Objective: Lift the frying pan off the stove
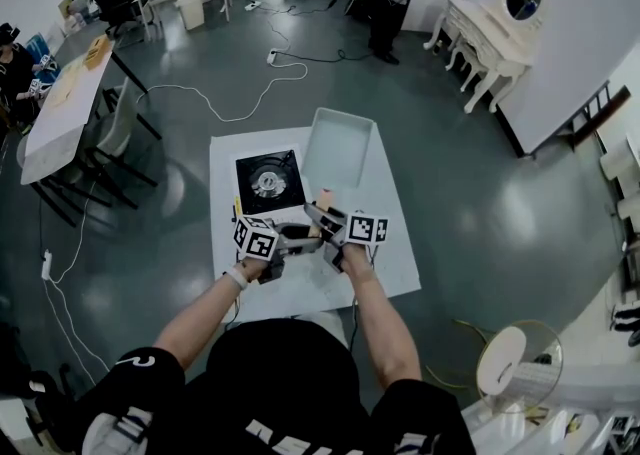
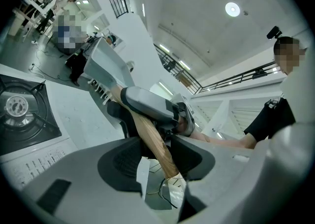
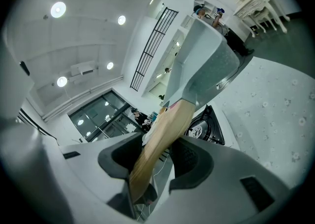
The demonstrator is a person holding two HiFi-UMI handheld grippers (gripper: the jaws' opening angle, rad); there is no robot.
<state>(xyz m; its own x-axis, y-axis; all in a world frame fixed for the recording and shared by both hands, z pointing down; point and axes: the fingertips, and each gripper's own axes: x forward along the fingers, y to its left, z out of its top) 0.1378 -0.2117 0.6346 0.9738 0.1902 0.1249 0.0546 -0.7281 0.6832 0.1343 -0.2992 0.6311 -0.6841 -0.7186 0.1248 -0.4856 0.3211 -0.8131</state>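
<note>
The grey square frying pan [image 1: 340, 146] hangs tilted in the air to the right of the black stove [image 1: 267, 181], clear of its burner. Its wooden handle [image 1: 323, 199] runs back toward me. My right gripper [image 1: 327, 219] is shut on the handle close to the pan. My left gripper [image 1: 293, 236] is shut on the handle's end. In the left gripper view the handle [image 2: 156, 142] passes between the left gripper [image 2: 156, 153], with the pan [image 2: 105, 63] above the stove [image 2: 22, 114]. In the right gripper view the handle [image 3: 165, 134] lies in the right gripper [image 3: 156, 158] under the pan [image 3: 206, 63].
The stove stands on a white table [image 1: 390, 243] in a hall with a grey floor. A long table with chairs [image 1: 65, 108] is at the left, a cable [image 1: 215, 103] lies on the floor beyond, and white furniture [image 1: 485, 48] stands at the far right.
</note>
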